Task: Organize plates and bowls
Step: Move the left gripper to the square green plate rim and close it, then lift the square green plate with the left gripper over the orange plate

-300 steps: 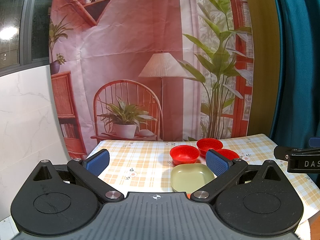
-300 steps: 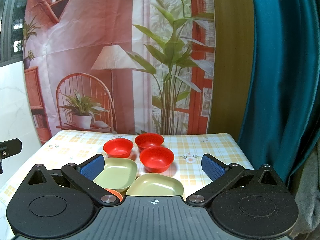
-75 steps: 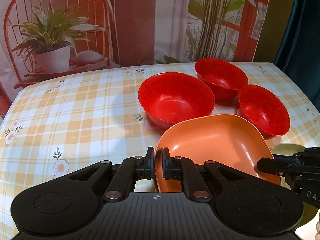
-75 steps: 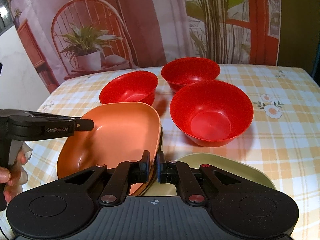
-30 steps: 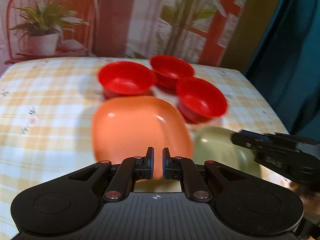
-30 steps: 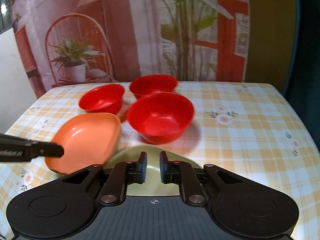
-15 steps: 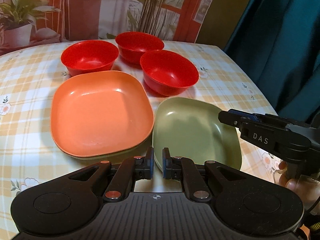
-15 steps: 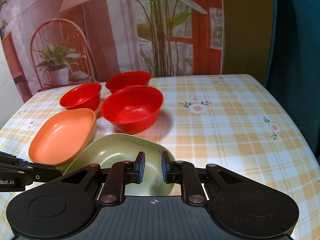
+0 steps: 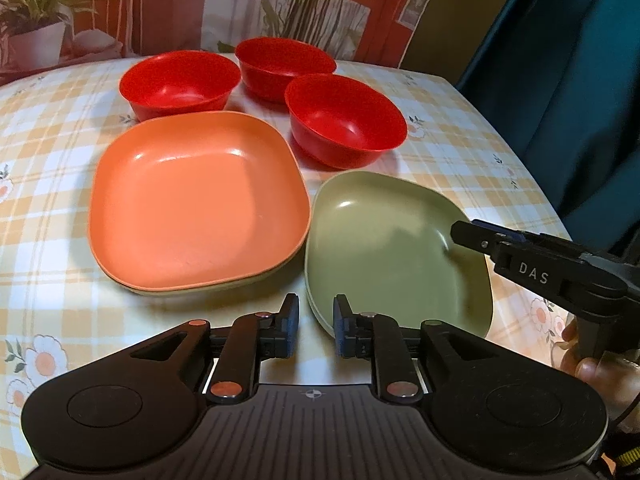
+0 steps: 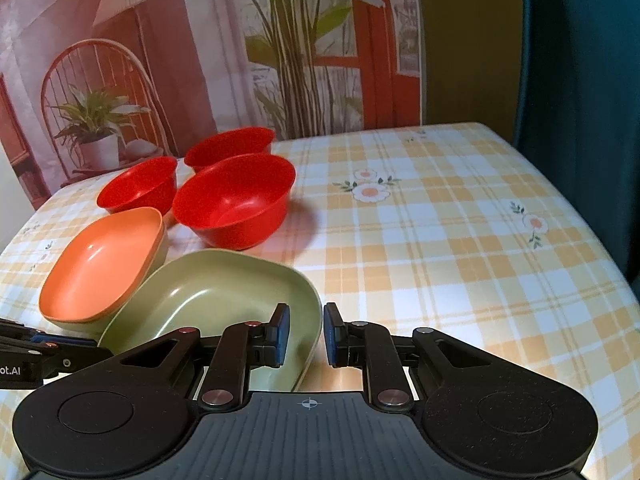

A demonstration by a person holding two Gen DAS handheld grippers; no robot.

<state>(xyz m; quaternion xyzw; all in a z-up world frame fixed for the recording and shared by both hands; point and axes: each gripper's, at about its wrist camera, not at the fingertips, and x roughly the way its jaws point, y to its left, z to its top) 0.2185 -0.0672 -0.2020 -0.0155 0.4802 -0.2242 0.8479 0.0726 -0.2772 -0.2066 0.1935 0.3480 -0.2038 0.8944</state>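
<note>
Both grippers, L (image 9: 316, 326) & R (image 10: 303, 334), just let go (jaws slightly apart, empty): orange plate (image 9: 198, 200) now nested on a green one, second green plate (image 9: 394, 248) beside it, so I stack that next.

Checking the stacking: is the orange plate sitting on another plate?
Yes, the orange plate rests on a green plate whose rim peeks out beneath its near edge.

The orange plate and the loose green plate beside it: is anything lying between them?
Nothing. In the left wrist view the orange plate and green plate sit almost rim to rim, with only a sliver of checked tablecloth between.
</note>
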